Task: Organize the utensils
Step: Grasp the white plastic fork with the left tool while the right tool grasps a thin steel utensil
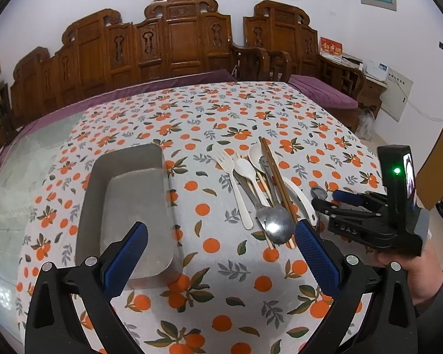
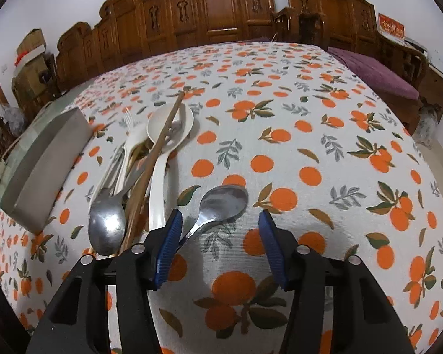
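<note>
A pile of utensils lies on the orange-patterned tablecloth: a large metal spoon (image 1: pixel 277 225) (image 2: pixel 106 224), a white fork (image 1: pixel 231 177), white spoons (image 1: pixel 246 169) (image 2: pixel 169 128) and brown chopsticks (image 1: pixel 276 177) (image 2: pixel 156 150). An empty metal tray (image 1: pixel 127 206) (image 2: pixel 44 174) sits left of the pile. A small metal spoon (image 2: pixel 223 202) lies apart on the right, its handle beside the left finger of my open right gripper (image 2: pixel 220 243), which also shows in the left wrist view (image 1: pixel 330 200). My left gripper (image 1: pixel 221 247) is open and empty, between tray and pile.
Carved wooden benches (image 1: pixel 174 41) with purple cushions (image 1: pixel 325 94) stand behind the table. The tablecloth (image 2: pixel 310 147) stretches to the right. Bare glass tabletop (image 1: pixel 20 177) shows left of the tray.
</note>
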`<state>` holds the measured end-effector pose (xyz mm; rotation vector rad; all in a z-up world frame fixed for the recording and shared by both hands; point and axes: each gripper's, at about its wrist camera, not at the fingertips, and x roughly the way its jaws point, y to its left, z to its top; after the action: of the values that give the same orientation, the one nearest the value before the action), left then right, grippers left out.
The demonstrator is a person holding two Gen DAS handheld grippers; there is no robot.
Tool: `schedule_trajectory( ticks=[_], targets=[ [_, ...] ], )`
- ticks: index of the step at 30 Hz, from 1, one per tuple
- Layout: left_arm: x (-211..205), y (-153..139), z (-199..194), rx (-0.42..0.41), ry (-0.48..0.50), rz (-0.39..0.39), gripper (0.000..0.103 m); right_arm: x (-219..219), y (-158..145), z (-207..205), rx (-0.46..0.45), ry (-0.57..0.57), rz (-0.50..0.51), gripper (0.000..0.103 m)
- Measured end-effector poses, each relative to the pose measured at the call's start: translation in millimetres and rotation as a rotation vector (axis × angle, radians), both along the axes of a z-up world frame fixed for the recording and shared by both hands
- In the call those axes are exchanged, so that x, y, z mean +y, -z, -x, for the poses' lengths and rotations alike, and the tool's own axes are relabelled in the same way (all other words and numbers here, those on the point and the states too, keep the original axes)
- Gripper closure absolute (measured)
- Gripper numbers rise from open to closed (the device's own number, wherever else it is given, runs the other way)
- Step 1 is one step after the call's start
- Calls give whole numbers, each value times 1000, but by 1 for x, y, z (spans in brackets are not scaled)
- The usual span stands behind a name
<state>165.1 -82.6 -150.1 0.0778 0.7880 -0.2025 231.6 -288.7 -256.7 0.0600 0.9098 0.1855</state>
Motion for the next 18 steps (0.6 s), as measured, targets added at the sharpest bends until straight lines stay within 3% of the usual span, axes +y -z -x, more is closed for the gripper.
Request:
schedule_trajectory(
  ticks=[3,6,10,14,18],
  targets=[
    [-1,5,-3,10,-5,-4,7,7,1,-1,2,-5,57,52],
    [-3,9,-6,20,-5,-10,7,11,0,-1,3,-7,139,64],
    [-8,13,-13,24,8,-11,8,8,-1,1,14,-37,163,74],
    [-16,20,-24,38,18,-24,17,4,-2,2,22,-46,141,82],
    [-24,29,-41,72,25,-28,23,-2,-6,2,14,-35,115,96]
  ],
)
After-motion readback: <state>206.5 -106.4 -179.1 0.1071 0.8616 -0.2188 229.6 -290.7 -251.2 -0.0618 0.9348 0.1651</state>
